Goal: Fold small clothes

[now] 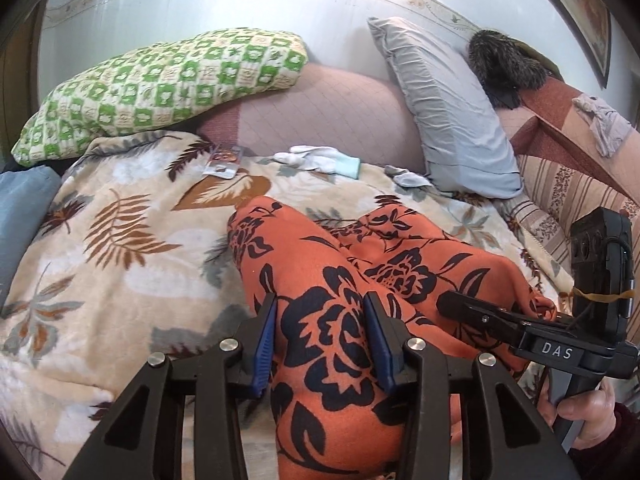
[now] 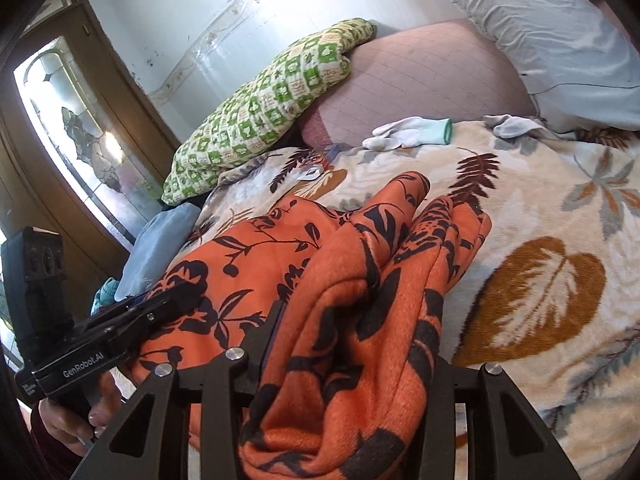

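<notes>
An orange garment with a black flower print [image 1: 304,248] lies bunched on a leaf-patterned blanket [image 1: 120,240], its near part lifted. My left gripper [image 1: 320,304] has the cloth filling the gap between its blue pads [image 1: 266,340] and holds it. The right gripper [image 1: 452,304] bites the garment's right edge, with a hand on its handle. In the right wrist view the garment [image 2: 340,264] is folded thick over my right gripper [image 2: 356,328], which is shut on it; its right finger is hidden under cloth. The left gripper [image 2: 188,292] grips the cloth at the left.
A green checked pillow [image 1: 160,80], a pink bolster [image 1: 328,112] and a grey pillow [image 1: 448,112] line the far side by the wall. A white glove [image 1: 316,158], a grey sock [image 1: 408,178] and a small packet [image 1: 224,164] lie beyond the garment. A glazed door [image 2: 80,120] stands left.
</notes>
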Demonstrator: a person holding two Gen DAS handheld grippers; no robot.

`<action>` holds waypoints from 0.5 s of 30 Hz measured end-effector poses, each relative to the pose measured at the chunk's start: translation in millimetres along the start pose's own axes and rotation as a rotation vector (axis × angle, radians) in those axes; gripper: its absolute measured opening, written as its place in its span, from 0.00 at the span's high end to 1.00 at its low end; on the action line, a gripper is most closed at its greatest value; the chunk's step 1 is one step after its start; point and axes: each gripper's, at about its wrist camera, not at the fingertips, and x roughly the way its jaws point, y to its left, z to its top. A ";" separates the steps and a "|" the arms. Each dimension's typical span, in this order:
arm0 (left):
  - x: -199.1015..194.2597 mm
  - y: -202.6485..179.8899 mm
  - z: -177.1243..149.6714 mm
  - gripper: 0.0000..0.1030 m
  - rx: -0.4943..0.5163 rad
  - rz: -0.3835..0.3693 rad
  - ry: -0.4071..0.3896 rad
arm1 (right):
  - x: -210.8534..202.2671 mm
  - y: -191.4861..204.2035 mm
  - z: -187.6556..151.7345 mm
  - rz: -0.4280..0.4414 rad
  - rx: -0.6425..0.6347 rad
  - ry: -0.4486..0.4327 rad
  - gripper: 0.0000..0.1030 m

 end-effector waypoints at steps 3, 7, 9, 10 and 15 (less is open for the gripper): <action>-3.0 7.1 -2.6 0.61 0.004 0.016 0.002 | 6.1 5.7 -2.7 0.015 -0.004 0.014 0.57; -6.8 12.5 -8.8 0.64 0.013 0.034 0.010 | 16.2 9.5 -10.4 0.052 0.018 0.060 0.57; -8.7 10.4 -14.3 0.80 0.042 -0.010 0.019 | 22.6 10.8 -17.4 0.067 0.026 0.097 0.57; -7.3 7.3 -16.7 0.80 0.064 -0.013 0.033 | 26.5 11.2 -20.6 0.076 0.034 0.114 0.57; 12.4 7.5 -27.4 0.80 0.079 0.068 0.116 | 41.0 -1.2 -33.1 0.022 0.099 0.180 0.57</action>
